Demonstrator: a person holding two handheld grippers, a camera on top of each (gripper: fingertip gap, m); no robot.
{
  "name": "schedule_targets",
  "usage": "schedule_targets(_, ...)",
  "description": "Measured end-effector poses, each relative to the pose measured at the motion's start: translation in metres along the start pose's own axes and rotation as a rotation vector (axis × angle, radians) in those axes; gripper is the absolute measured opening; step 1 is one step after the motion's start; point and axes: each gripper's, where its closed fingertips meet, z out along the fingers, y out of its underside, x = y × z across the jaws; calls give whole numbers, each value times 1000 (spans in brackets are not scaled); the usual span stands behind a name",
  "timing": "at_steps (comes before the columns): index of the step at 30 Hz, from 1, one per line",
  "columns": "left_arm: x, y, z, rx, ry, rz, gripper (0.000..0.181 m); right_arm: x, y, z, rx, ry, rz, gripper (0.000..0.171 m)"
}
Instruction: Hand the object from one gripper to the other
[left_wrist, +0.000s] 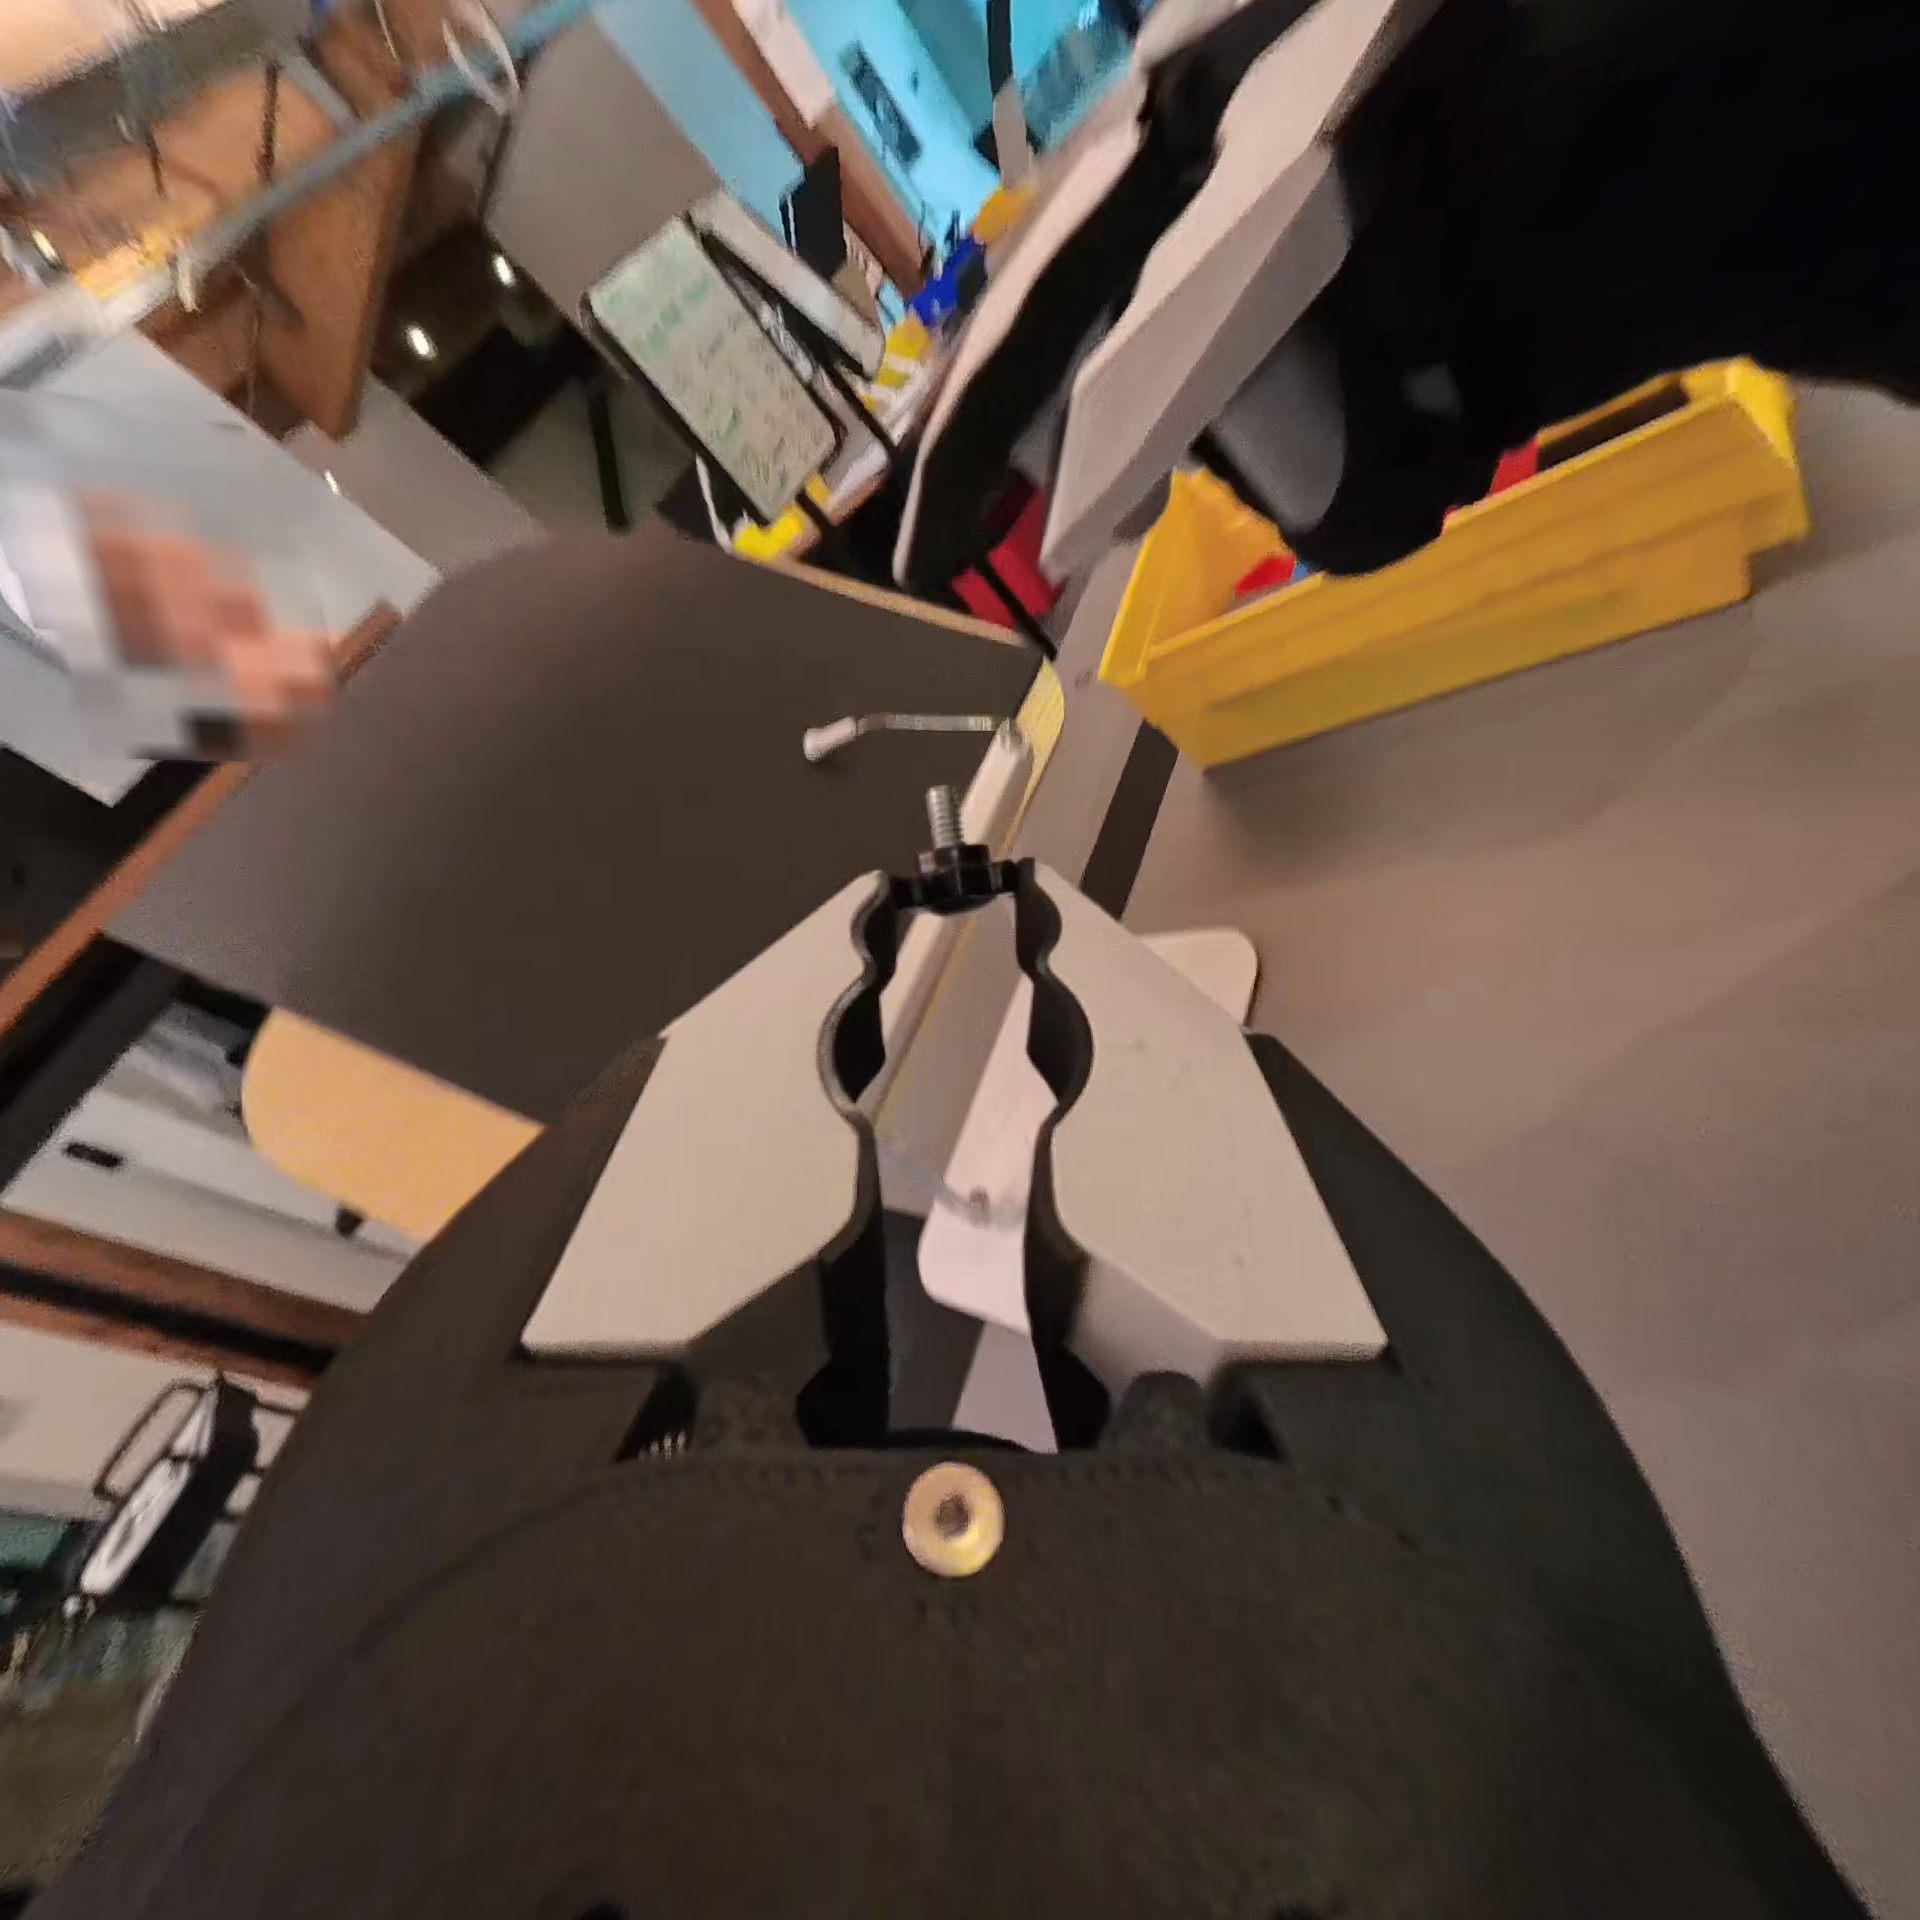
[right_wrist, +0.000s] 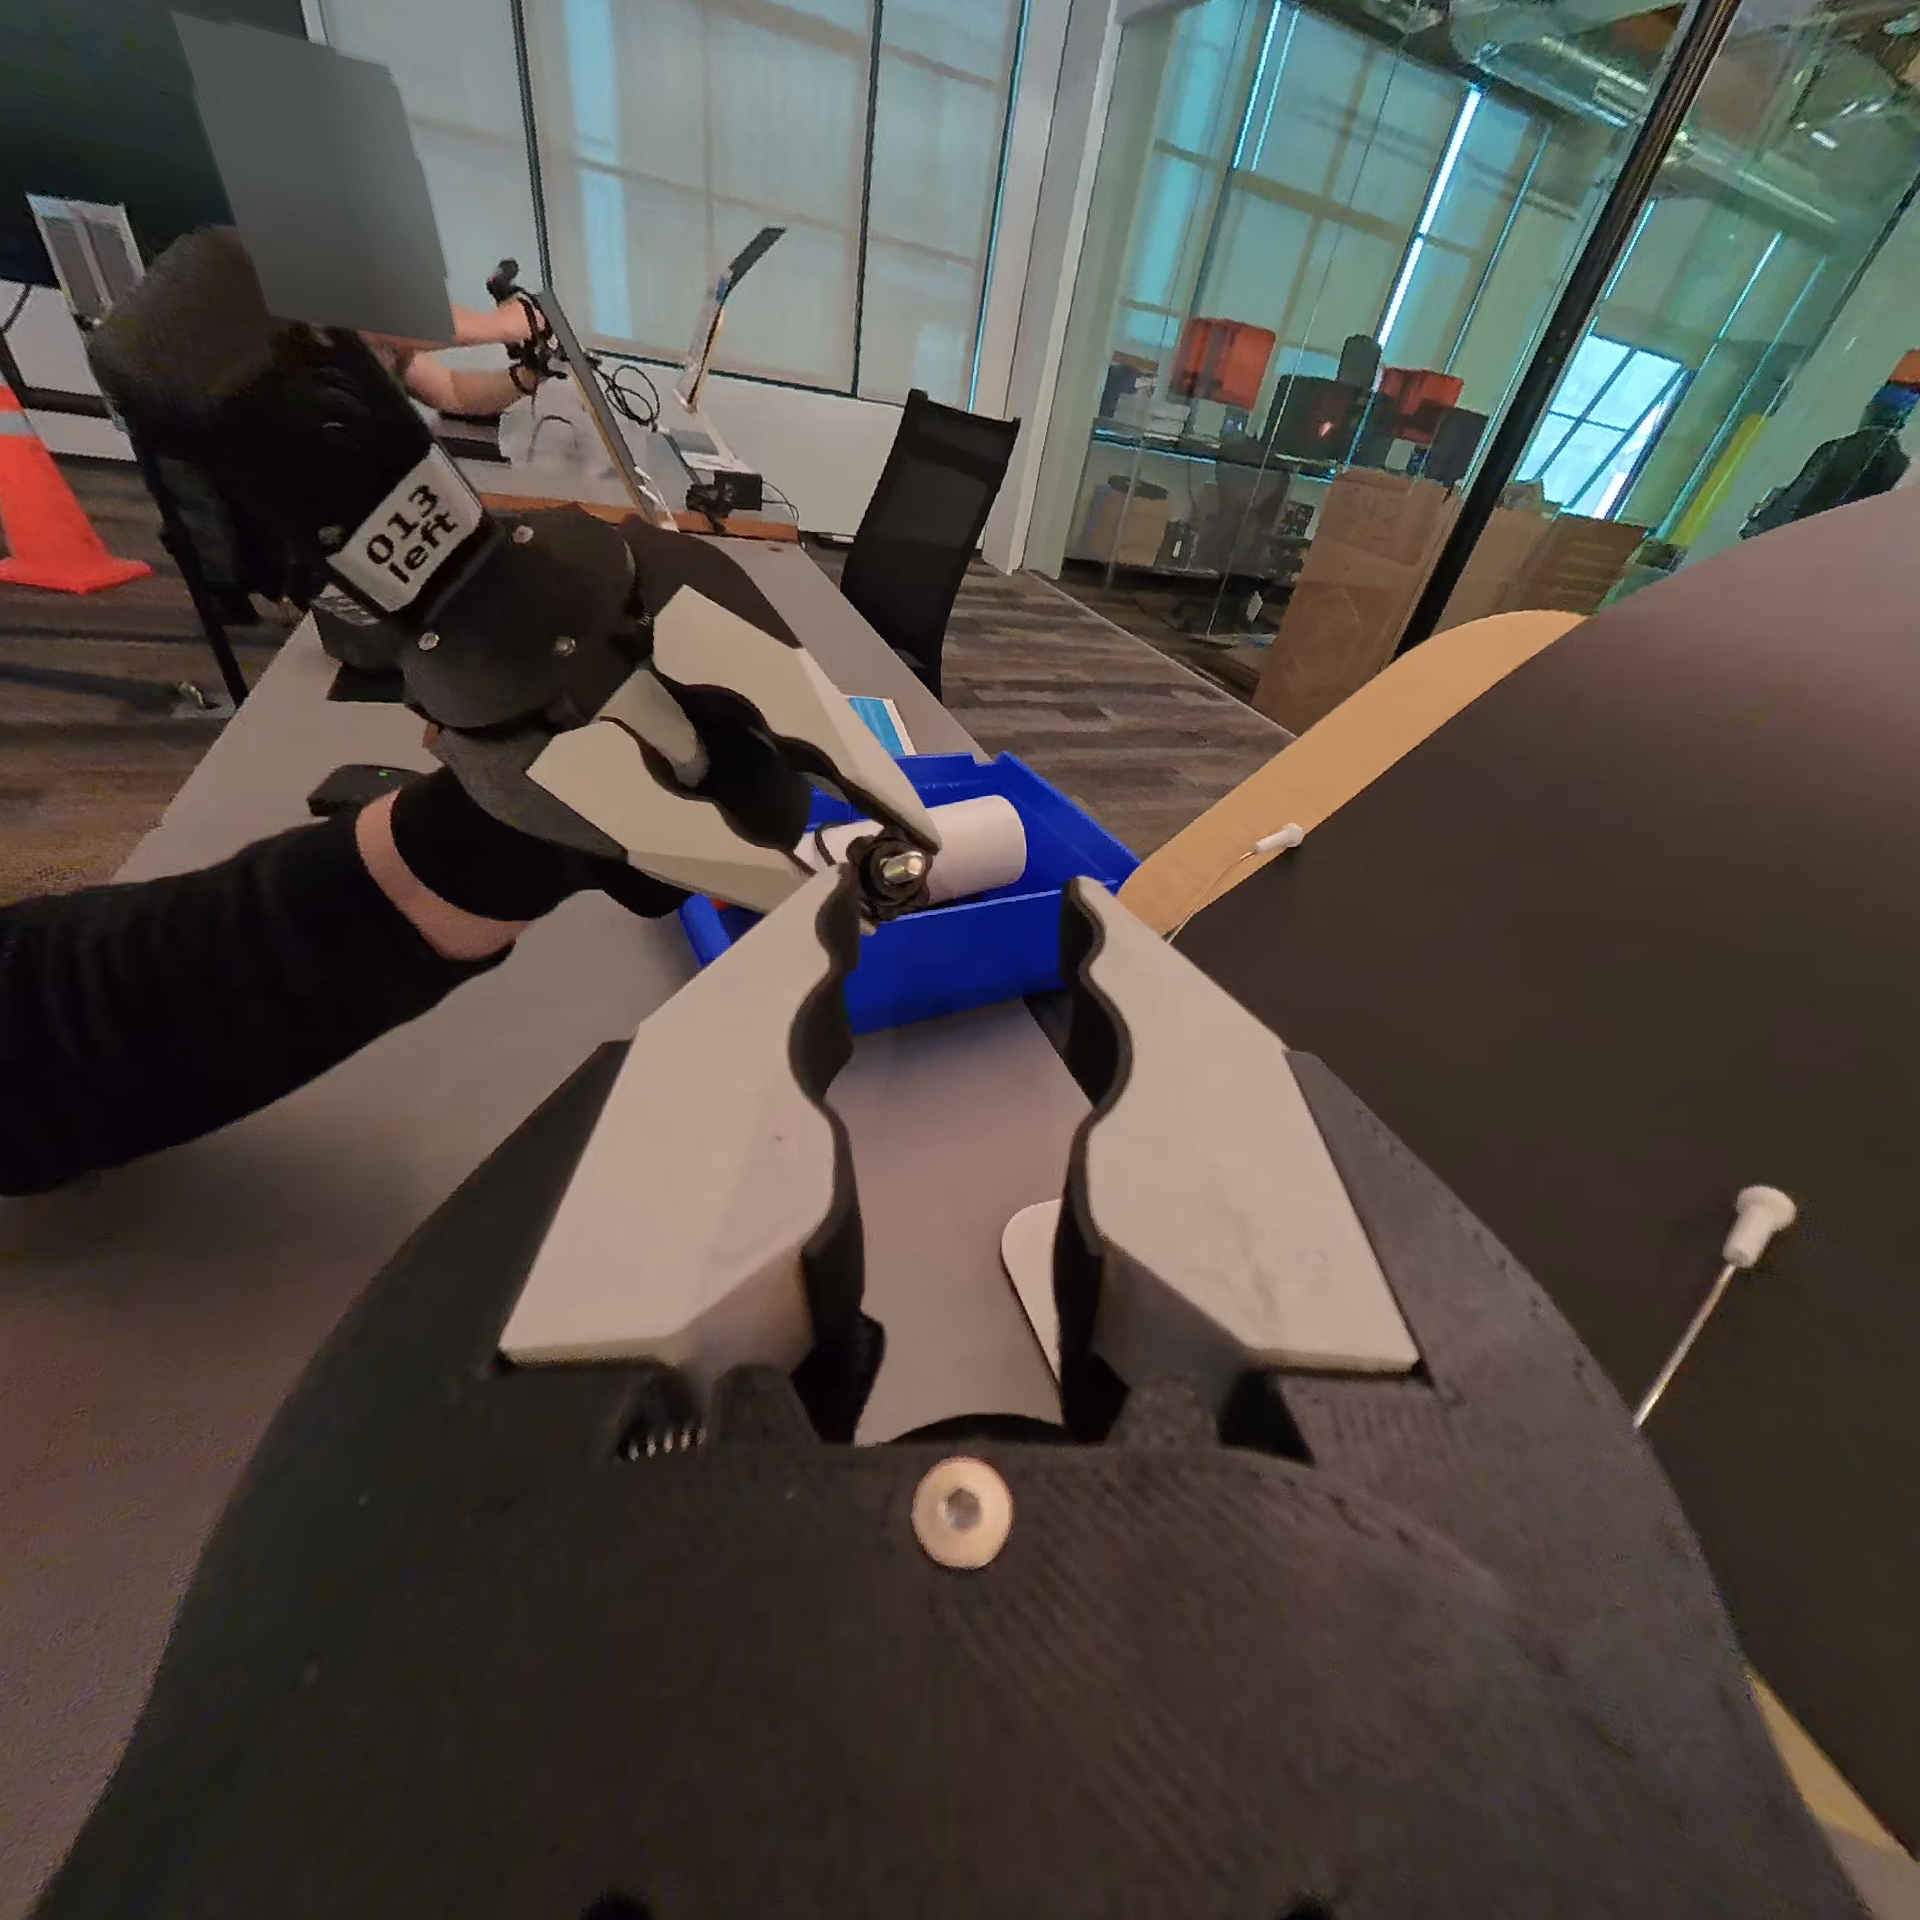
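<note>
Left gripper (left_wrist: 956, 894) jaws clamp a black-headed screw (left_wrist: 948, 873) (thread outward); right gripper (right_wrist: 961, 904) jaws spread wide, just beside it, above blue bin (right_wrist: 935, 966).

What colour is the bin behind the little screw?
The bin is blue. The right wrist view shows it best, behind the screw in the left gripper.

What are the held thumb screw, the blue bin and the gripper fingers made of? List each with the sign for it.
Thumb screw: bright silvery threaded shank, likely metal; lobed black knob, probably plastic.
Blue bin: evenly coloured, faintly glossy moulded walls, looks like plastic.
Fingers of the right gripper: matte grey shells, seemingly printed plastic; the wavy black inner pads may be rubber, unclear.
</note>
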Motion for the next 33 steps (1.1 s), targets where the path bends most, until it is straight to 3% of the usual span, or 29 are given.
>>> schedule_targets(8,12,-38,8,113,60,31,21,-12,-6,-12,35,-93,-53,18)
schedule_targets(33,28,-49,6,163,123,22,20,-31,-1,-7,-5,-163,-121,3)
